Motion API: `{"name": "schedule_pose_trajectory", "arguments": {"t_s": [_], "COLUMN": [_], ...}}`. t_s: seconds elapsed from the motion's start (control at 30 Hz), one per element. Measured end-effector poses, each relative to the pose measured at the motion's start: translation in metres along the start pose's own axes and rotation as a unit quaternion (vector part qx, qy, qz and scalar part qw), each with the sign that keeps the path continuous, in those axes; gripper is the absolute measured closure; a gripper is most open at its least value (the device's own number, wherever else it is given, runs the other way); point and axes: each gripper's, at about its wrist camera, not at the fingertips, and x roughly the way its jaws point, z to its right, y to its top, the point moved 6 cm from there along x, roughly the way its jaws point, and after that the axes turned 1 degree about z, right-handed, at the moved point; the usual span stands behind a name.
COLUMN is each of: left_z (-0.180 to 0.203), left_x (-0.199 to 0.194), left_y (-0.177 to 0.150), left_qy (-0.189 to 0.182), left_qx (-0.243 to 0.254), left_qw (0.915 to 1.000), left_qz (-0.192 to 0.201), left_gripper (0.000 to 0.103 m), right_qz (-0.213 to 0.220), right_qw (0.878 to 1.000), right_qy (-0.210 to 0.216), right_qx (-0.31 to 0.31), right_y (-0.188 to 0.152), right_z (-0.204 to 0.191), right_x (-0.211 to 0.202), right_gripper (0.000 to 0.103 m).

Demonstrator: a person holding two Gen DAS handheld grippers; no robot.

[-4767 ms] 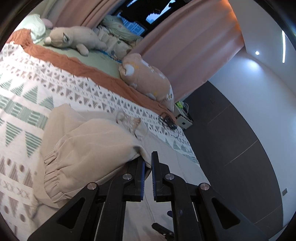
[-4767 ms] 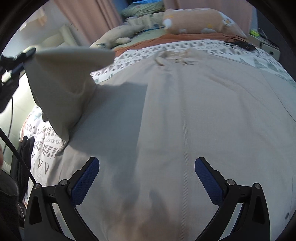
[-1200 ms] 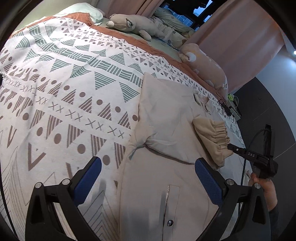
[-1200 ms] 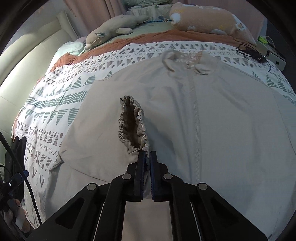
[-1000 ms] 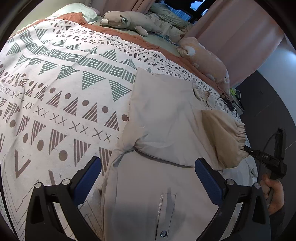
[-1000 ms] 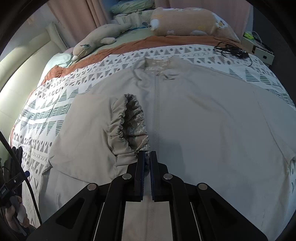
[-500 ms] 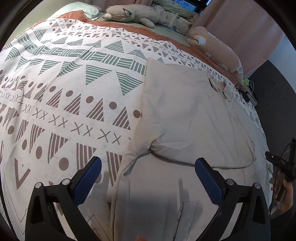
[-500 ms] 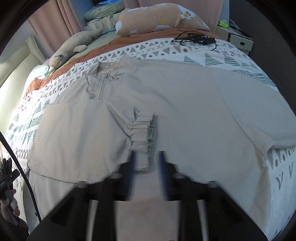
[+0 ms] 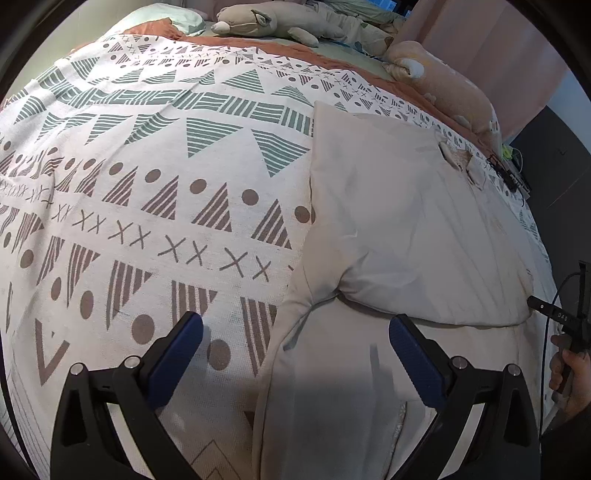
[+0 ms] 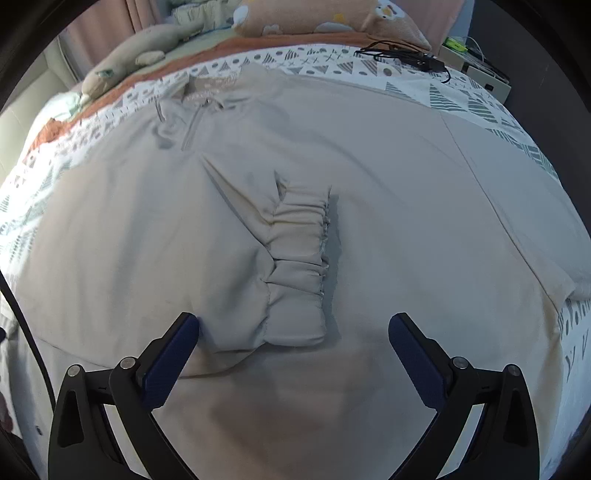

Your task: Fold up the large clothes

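A large beige jacket (image 10: pixel 388 177) lies flat on the patterned bedspread (image 9: pixel 147 155), collar (image 10: pixel 207 92) toward the pillows. Its left sleeve is folded across the chest, and the gathered cuff (image 10: pixel 299 266) rests at the jacket's middle. My right gripper (image 10: pixel 293 332) is open and empty just above and behind the cuff. My left gripper (image 9: pixel 295 336) is open and empty over the jacket's left edge (image 9: pixel 291 295), near the sleeve fold (image 9: pixel 406 236). The jacket's right sleeve (image 10: pixel 517 192) lies spread out to the right.
Plush toys (image 9: pixel 266 18) and a long peach pillow (image 9: pixel 443 81) lie at the bed's head. Black cables (image 10: pixel 406 59) and a white box (image 10: pixel 480 77) sit at the far right corner. The other hand with its gripper handle (image 9: pixel 569 332) shows at the left wrist view's right edge.
My right gripper laid the sleeve cuff on the jacket's chest, opened and let it go. My left gripper stayed open and moved a little closer to the jacket's left edge.
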Motion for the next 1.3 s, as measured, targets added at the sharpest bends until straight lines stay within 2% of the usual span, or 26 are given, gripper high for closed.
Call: {"name": "schedule_pose_trajectory", "arguments": {"t_s": [0.07, 0.2, 0.33, 0.4, 0.57, 0.73, 0.9, 1.13, 1.3], "left_z": [-0.001, -0.017, -0.027, -0.027, -0.033, -0.051, -0.051, -0.015, 0.015], "left_x": [0.004, 0.013, 0.017, 0.015, 0.005, -0.010, -0.041, -0.099, -0.142], "left_y": [0.001, 0.003, 0.004, 0.004, 0.004, 0.004, -0.002, -0.011, -0.022], "left_qy": [0.018, 0.069, 0.074, 0.087, 0.077, 0.094, 0.044, -0.029, -0.065], "left_qx": [0.008, 0.005, -0.004, -0.001, -0.019, -0.038, -0.050, -0.014, 0.021], "left_qw": [0.9998, 0.9976, 0.9972, 0.9962, 0.9968, 0.9948, 0.9973, 0.9978, 0.9939], "left_qz": [0.000, -0.008, -0.005, -0.002, -0.002, 0.009, 0.032, 0.057, 0.087], "left_gripper": [0.003, 0.016, 0.016, 0.016, 0.016, 0.016, 0.016, 0.016, 0.016], "right_qz": [-0.007, -0.001, -0.001, 0.013, 0.051, 0.068, 0.078, 0.113, 0.135], "right_qw": [1.000, 0.999, 0.999, 0.999, 0.997, 0.994, 0.992, 0.987, 0.985], "right_qy": [-0.014, -0.040, -0.033, -0.025, -0.007, 0.003, 0.000, -0.006, -0.016], "right_qx": [-0.003, 0.018, 0.029, 0.032, 0.060, 0.082, 0.102, 0.118, 0.111], "right_y": [0.003, 0.006, 0.006, 0.001, -0.005, -0.020, -0.037, -0.081, -0.115], "right_z": [0.005, 0.021, 0.025, 0.019, 0.031, 0.045, 0.046, 0.038, 0.038], "right_x": [0.011, 0.014, 0.013, 0.003, -0.039, -0.083, -0.118, -0.178, -0.217], "right_gripper": [0.005, 0.005, 0.005, 0.005, 0.005, 0.005, 0.005, 0.005, 0.005]}}
